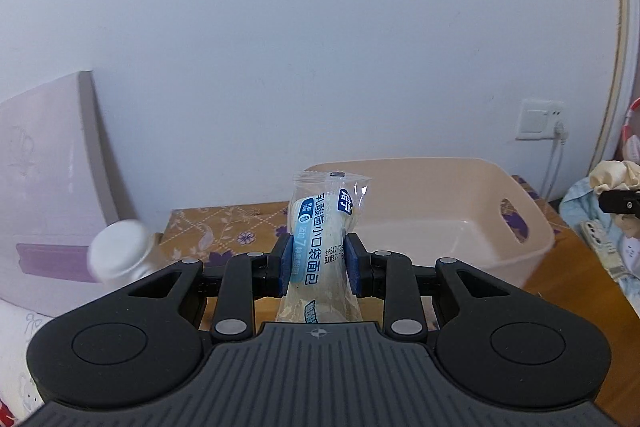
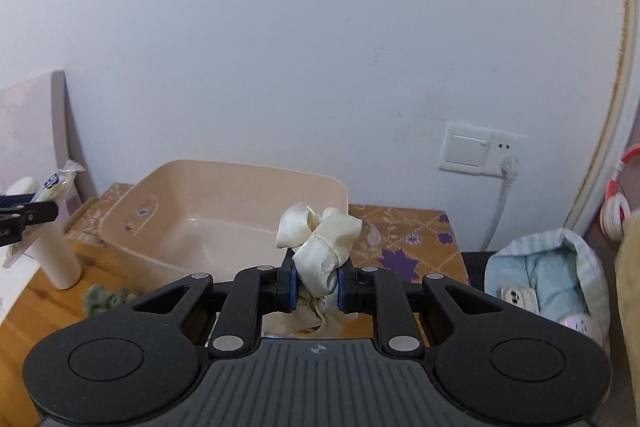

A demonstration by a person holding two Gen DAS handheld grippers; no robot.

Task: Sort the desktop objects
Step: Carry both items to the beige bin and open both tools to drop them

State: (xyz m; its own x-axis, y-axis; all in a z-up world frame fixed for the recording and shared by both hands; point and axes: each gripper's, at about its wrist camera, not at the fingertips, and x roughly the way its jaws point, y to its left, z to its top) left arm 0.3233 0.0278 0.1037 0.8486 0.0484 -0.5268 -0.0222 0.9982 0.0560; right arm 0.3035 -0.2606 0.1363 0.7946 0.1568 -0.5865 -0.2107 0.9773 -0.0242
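My left gripper (image 1: 319,259) is shut on a packaged bread roll (image 1: 324,235) in a clear wrapper with blue print, held upright in front of the beige plastic bin (image 1: 500,211). My right gripper (image 2: 316,281) is shut on a cream satin scrunchie (image 2: 320,239), held above the table beside the bin (image 2: 168,227). The bin looks empty inside. The left gripper with the bread (image 2: 52,187) also shows at the left edge of the right wrist view.
A white bottle (image 1: 120,255) stands left of the bin; it also shows in the right wrist view (image 2: 56,251). A green fuzzy item (image 2: 108,297) lies by the bin. A patterned cloth (image 2: 404,239) covers the table's back. A blue fabric bag (image 2: 548,275) sits right. A wall socket (image 2: 480,149) is behind.
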